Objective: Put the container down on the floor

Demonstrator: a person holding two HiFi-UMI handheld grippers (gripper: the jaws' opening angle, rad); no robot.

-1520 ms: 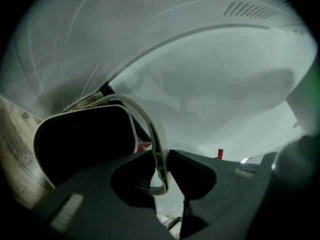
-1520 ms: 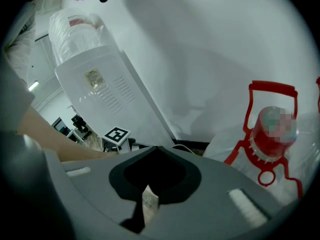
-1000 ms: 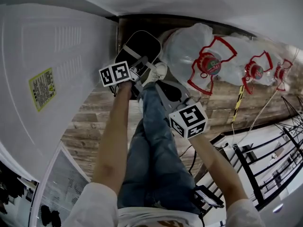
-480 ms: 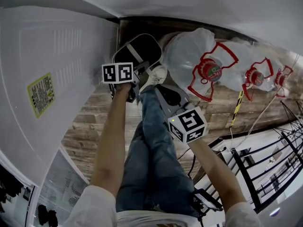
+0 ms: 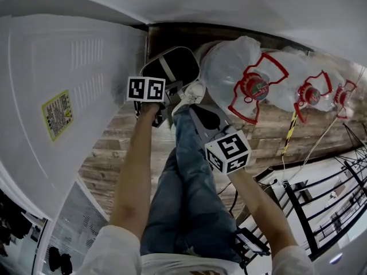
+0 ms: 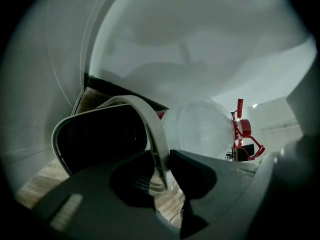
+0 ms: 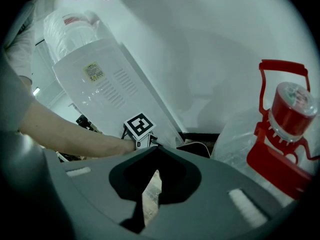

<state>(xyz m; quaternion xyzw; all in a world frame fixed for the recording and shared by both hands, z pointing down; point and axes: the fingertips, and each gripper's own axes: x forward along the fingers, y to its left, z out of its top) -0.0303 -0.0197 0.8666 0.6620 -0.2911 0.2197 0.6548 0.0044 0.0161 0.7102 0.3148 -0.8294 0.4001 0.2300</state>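
Container was at the left gripper's tip in the head view, beside a bottle. In the left gripper view, the jaws pinched its pale handle. In the right gripper view, the right gripper was closed on nothing.

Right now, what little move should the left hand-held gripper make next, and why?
Probably ease the left hand-held gripper straight down a little. Its jaws are shut on the pale handle of the dark container, which is above the wooden floor. I can't tell whether its base rests there, so letting go now seems too early.
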